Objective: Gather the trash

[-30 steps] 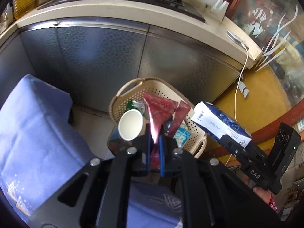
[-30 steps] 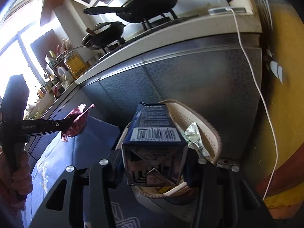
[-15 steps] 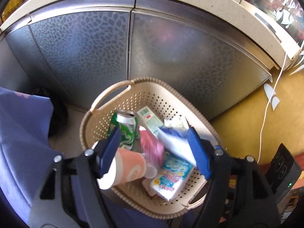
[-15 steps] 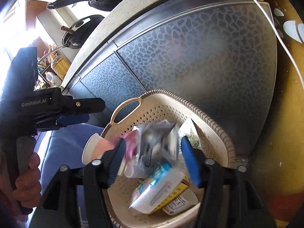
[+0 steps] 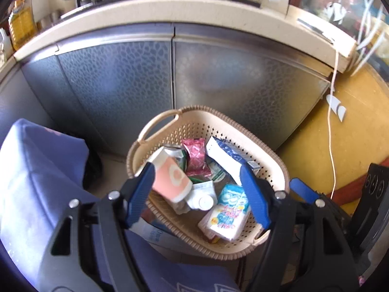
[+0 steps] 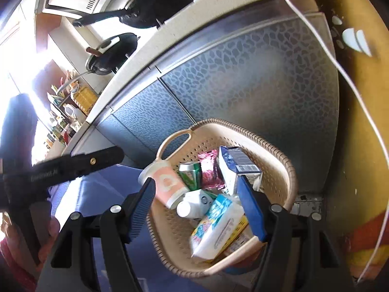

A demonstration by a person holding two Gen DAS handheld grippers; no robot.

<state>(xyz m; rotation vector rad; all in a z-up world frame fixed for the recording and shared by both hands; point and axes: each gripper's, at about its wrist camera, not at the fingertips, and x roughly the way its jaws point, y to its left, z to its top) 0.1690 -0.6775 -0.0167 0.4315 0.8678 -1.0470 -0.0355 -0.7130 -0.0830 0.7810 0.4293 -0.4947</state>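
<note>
Both tools hang over the beige basket point(image 5: 272, 168) that sits on the floor against the grey patterned cabinet doors point(image 5: 116, 77), under the counter point(image 5: 170, 9). The left tool point(image 5: 198, 189) stands wide apart with nothing between its blue pads; its jaws have only just been spreading, and the pink wrapper point(image 5: 195, 157) now lies inside the basket beside the green can point(image 5: 178, 153). The right tool point(image 6: 198, 206) is likewise released, jaws just opened, and the blue-and-white carton point(image 6: 233, 168) rests in the basket against its far wall. Also in there are a pink paper cup point(image 6: 166, 182) on its side, a small white bottle point(image 6: 192, 205) and a tissue pack point(image 6: 216, 226). A blue cloth point(image 5: 36, 170) lies left of the basket.
</note>
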